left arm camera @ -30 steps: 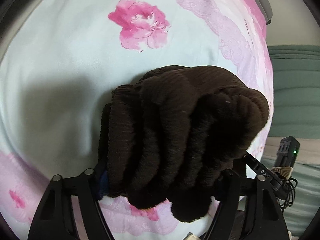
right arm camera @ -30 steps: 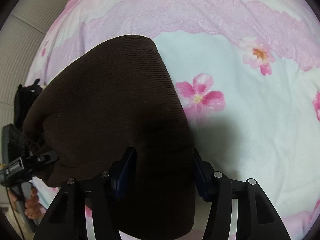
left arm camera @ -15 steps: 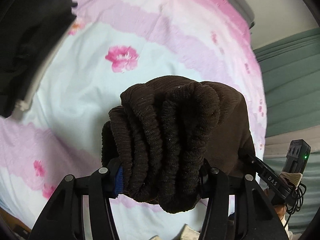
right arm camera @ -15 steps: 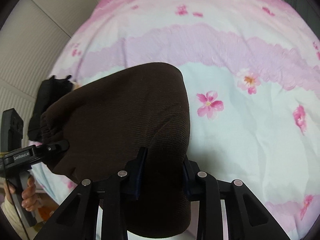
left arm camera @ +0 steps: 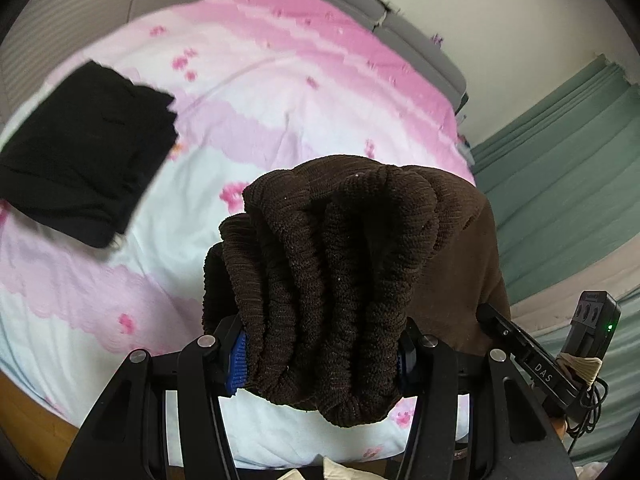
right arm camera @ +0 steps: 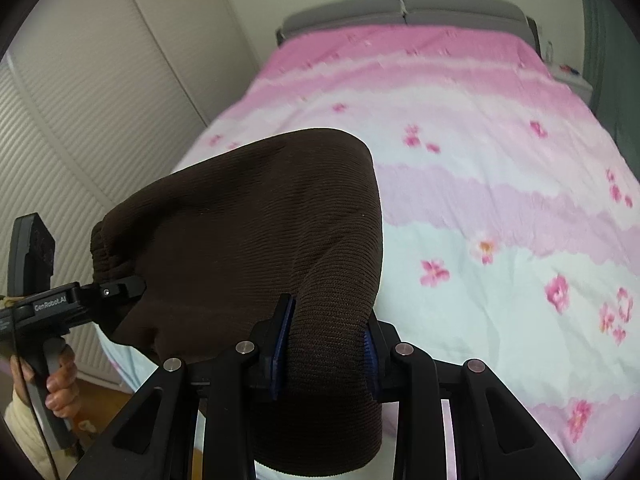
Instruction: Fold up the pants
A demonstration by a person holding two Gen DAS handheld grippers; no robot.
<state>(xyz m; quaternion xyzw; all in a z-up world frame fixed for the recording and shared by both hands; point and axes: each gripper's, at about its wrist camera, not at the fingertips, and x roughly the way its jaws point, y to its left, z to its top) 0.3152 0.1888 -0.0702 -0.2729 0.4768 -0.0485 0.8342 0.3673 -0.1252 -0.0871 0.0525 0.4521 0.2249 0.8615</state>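
Folded dark brown corduroy pants [left arm camera: 332, 280] are held up in the air above the bed by both grippers. My left gripper [left arm camera: 320, 354] is shut on the bunched elastic waistband end. My right gripper [right arm camera: 326, 344] is shut on the other folded edge of the pants [right arm camera: 256, 232]. The left gripper also shows at the left of the right wrist view [right arm camera: 116, 292], clamped on the waistband. The right gripper shows at the right of the left wrist view [left arm camera: 492, 320].
A pink and pale blue floral bedspread [right arm camera: 500, 184] covers the bed below. A folded black garment [left arm camera: 84, 152] lies on the bed at the left. A grey headboard [right arm camera: 404, 10], white closet doors [right arm camera: 80, 92] and green curtains [left arm camera: 560, 184] surround the bed.
Both grippers have lifted the brown pants well up off the bedspread. The cameras now see the whole bed, the headboard and the black garment.
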